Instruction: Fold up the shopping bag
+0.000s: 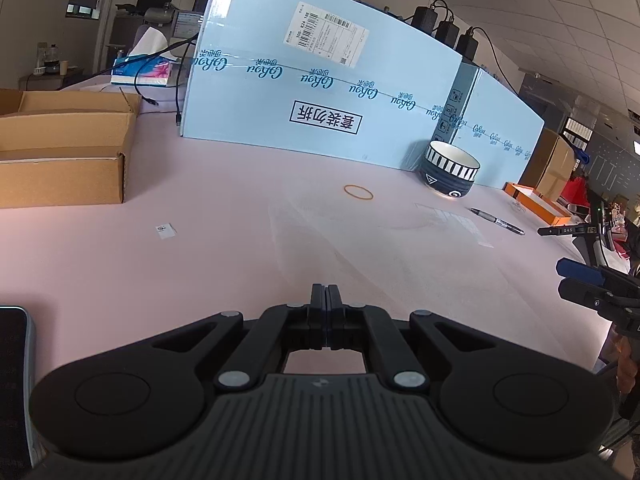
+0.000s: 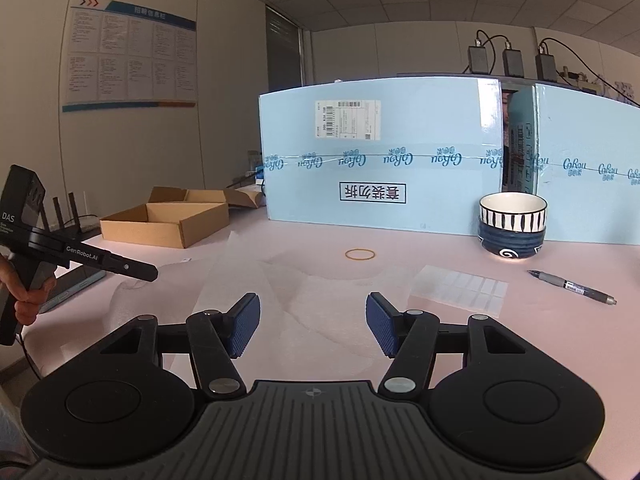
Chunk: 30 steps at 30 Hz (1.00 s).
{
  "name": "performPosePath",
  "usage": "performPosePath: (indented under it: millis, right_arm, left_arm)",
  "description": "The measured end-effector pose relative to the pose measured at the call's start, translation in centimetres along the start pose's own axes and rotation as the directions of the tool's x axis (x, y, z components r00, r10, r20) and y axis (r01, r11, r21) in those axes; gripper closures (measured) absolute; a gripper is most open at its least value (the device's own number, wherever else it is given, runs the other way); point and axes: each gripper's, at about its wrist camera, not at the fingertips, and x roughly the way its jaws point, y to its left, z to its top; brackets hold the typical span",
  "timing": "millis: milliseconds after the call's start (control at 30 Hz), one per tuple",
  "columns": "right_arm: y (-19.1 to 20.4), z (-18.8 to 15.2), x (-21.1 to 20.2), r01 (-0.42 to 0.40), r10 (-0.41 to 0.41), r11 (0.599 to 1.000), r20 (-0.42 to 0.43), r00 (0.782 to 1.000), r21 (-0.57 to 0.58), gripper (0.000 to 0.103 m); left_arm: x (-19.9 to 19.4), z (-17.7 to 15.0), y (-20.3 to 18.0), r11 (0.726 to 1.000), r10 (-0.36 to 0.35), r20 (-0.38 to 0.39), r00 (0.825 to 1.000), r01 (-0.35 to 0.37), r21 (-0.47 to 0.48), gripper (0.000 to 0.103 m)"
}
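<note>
A thin, see-through plastic shopping bag (image 2: 304, 292) lies flat on the pink table; it is faint in the left wrist view (image 1: 360, 236). My left gripper (image 1: 326, 292) is shut with nothing seen between its pads, just above the table at the bag's near edge; it also shows in the right wrist view (image 2: 154, 273), at the bag's left side. My right gripper (image 2: 313, 322) is open and empty, hovering over the bag's near part. It shows at the right edge of the left wrist view (image 1: 568, 276).
A striped bowl (image 2: 513, 224), a rubber band (image 2: 360, 255), a pen (image 2: 572, 287) and a folded clear sheet (image 2: 460, 290) lie beyond the bag. Light-blue cartons (image 2: 380, 160) wall the back. An open cardboard box (image 2: 168, 220) and a phone (image 2: 74, 284) are at left.
</note>
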Motion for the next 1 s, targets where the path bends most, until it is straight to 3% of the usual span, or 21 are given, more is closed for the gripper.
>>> performPosePath:
  millis: [233,400,467,567,733,833,900,1000]
  right_arm:
    - [1.8,-1.0,3.1,-0.058,0.060,0.998,-0.082,0.995,0.027,0.041]
    - [4.1,-0.9,5.2,-0.022,0.010,0.996,-0.147,0.989,-0.082,0.043]
    - [3.7,-0.8,6.3,0.008,-0.024,0.996,-0.189,0.982,-0.084,0.045]
    - [2.8,-1.1,7.9,0.022,-0.038,0.998,-0.264,0.964,-0.064,0.058]
    - [2.8,-1.5,8.9,0.005,-0.017,0.999,-0.284,0.959,-0.045,0.059]
    - [2.8,-1.6,8.9,-0.014,0.000,0.999,-0.278,0.961,-0.052,0.070]
    - [3.1,-1.6,8.6,-0.033,0.015,0.998,-0.274,0.962,-0.061,0.086]
    - [3.1,-1.6,8.4,-0.024,0.009,0.998,-0.264,0.964,-0.052,0.100]
  left_arm:
    - [-1.6,-0.1,3.7,0.996,0.061,0.001,0.998,-0.061,-0.071,0.102]
    - [-0.2,-0.7,4.5,0.995,0.009,-0.010,1.000,-0.010,-0.104,0.100]
    - [0.0,-0.7,4.3,0.995,-0.013,-0.008,1.000,0.013,-0.098,0.099]
    - [0.0,-0.8,4.3,0.994,-0.036,-0.002,0.999,0.035,-0.101,0.094]
    - [0.4,-1.3,4.3,0.993,-0.055,-0.018,0.998,0.053,-0.103,0.093]
    - [0.8,-1.6,4.3,0.993,-0.056,-0.032,0.998,0.052,-0.102,0.092]
    - [1.0,-1.9,4.4,0.993,-0.054,-0.037,0.998,0.050,-0.105,0.092]
    - [1.0,-2.0,4.4,0.992,-0.055,-0.034,0.998,0.051,-0.114,0.092]
